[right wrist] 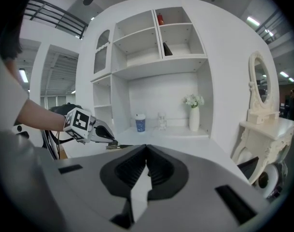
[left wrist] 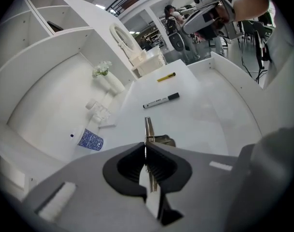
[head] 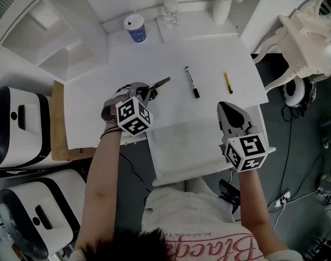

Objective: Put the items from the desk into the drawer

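Observation:
My left gripper (head: 146, 91) (left wrist: 146, 148) is shut on a slim metal tool (head: 158, 84) (left wrist: 148, 128), held a little above the white desk (head: 111, 91); the tool's blade sticks out past the jaws. A black marker (head: 192, 82) (left wrist: 161, 100) and a yellow pen (head: 228, 82) (left wrist: 166, 77) lie on the desk beyond it. My right gripper (head: 226, 107) (right wrist: 146, 149) hangs shut and empty over the right part of the open white drawer (head: 181, 156), which juts out from the desk's front edge. The right gripper view also shows the left gripper (right wrist: 104, 135) with the tool.
A blue patterned cup (head: 135, 29), a glass (head: 171, 12) and a white vase with flowers (head: 222, 4) stand along the back of the desk. White shelves rise at the left. An ornate white chair (head: 309, 37) stands at the right, white machines (head: 18, 124) on the floor at the left.

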The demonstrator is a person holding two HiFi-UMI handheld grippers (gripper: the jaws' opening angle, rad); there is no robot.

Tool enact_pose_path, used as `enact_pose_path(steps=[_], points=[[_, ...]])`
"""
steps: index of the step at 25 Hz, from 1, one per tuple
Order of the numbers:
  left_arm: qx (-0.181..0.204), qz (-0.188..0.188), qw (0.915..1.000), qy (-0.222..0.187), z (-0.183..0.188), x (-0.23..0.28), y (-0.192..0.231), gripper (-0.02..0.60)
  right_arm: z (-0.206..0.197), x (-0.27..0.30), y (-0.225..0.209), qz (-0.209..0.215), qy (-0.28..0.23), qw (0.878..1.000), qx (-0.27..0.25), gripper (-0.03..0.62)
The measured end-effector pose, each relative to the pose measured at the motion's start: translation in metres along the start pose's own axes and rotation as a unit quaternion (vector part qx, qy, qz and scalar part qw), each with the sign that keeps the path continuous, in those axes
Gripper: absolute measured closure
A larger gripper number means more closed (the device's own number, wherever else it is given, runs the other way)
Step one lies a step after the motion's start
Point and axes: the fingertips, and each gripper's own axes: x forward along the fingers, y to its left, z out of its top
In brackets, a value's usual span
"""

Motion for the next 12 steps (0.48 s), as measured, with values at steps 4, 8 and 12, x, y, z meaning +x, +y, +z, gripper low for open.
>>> enact_pose_path(steps=[4, 8, 12], points=[[-0.008, 0.007, 0.9997, -0.023, 0.008, -0.022, 0.002, 0.568, 0.010, -0.014, 0.012, -0.009, -0.010, 1.000, -0.011, 0.585], [-0.009, 0.015, 0.9990, -0.040, 0.018, -0.044, 0.001, 0.568, 0.014, -0.028, 0.020, -0.017, -0.012, 1.000, -0.024, 0.586], [-0.016, 0.003, 0.9986, -0.051, 0.026, -0.062, -0.007, 0.568, 0.019, -0.042, 0.028, -0.026, -0.017, 0.999, -0.030, 0.585]])
